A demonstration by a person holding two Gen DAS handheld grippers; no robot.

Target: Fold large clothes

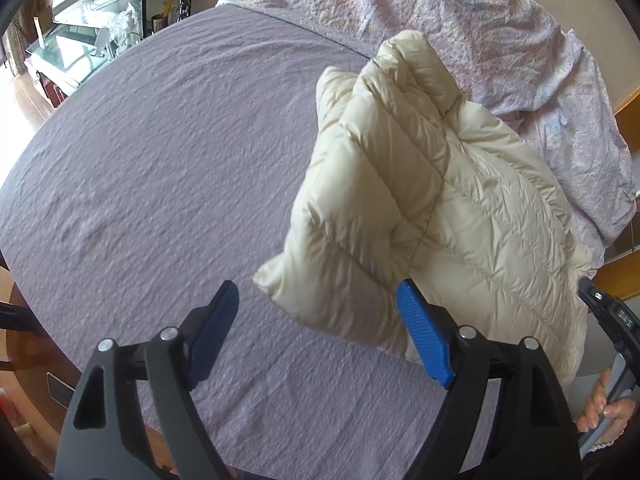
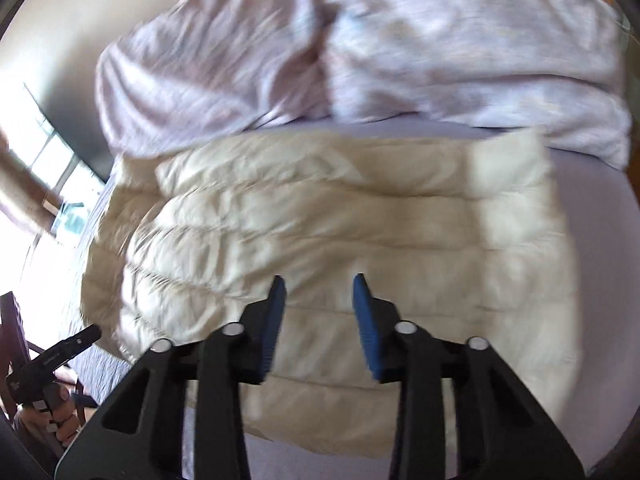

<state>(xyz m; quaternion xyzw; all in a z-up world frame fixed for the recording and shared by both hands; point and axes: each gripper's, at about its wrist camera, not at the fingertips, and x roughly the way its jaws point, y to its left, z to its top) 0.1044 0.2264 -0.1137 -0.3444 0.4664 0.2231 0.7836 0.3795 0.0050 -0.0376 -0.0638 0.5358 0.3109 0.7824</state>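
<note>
1. The cream puffer jacket (image 2: 320,240) lies on the grey-lilac sheet (image 1: 140,180), already doubled into a thick block, with the crumpled floral quilt (image 2: 360,40) bunched just behind it.
2. Key relation: from the right gripper (image 2: 319,284) the jacket sits straight ahead and below, its long axis running side to side across the view. From the left gripper (image 1: 318,292) the bundle's corner lies ahead and toward its right finger.
3. The left is the nearer one, I'd say, its blue pad (image 1: 424,340) just beside the jacket's lower edge.
4. Left jaws stand wide, nothing clamped between them.
5. Right jaws stand narrow, a gap showing, no fabric pinched; the view is blurred.
6. Both grippers tilt steeply down at the bed. In the left wrist view the person's hand (image 1: 604,408) shows on the other handle.
</note>
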